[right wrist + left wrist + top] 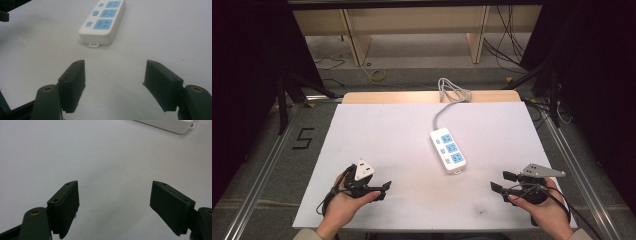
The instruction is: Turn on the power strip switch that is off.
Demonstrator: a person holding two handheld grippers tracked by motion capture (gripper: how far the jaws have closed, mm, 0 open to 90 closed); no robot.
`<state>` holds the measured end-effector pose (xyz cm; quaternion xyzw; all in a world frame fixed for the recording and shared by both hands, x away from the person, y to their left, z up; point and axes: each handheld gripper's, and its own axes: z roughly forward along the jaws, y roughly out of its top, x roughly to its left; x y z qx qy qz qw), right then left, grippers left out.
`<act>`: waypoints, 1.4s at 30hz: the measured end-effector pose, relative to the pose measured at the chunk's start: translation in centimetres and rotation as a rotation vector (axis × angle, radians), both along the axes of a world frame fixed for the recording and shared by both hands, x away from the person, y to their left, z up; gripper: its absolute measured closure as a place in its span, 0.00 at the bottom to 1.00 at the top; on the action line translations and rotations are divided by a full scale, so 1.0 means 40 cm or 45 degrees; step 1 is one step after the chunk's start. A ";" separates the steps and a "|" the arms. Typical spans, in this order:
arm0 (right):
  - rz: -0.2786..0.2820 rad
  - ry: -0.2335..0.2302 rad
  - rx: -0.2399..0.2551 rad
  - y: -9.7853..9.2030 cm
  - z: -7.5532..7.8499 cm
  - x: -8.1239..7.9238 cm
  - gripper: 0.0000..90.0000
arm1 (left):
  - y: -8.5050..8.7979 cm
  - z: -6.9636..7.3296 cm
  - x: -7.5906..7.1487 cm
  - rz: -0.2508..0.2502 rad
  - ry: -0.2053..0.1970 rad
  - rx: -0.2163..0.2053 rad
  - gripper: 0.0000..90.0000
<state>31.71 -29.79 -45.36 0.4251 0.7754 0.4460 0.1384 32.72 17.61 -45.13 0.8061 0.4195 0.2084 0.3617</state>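
A white power strip point(447, 149) with three blue sockets and small blue switches lies in the middle of the white table sheet point(387, 130); its grey cable point(451, 95) runs off the far edge. My left gripper point(386, 190) rests at the near left, open and empty, jaws pointing right toward the strip point(172, 124). At the near right, my right gripper point(503, 181) is open and empty too, jaws pointing left. The strip's near end point(103, 22) lies ahead of the right gripper point(113, 82), well apart. The left gripper point(114, 207) has bare sheet between its jaws.
The white sheet covers a wooden table whose far edge point(412, 96) shows. A small dark speck point(482, 212) marks the sheet near the front. Metal rails point(267, 165) and a floor marking "5" point(303, 138) flank the table. Loose cables point(507, 45) lie on the floor beyond.
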 end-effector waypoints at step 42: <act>0.057 -0.059 -0.175 0.100 0.045 0.094 1.00 | 0.002 -0.006 -0.003 0.032 0.029 -0.034 0.27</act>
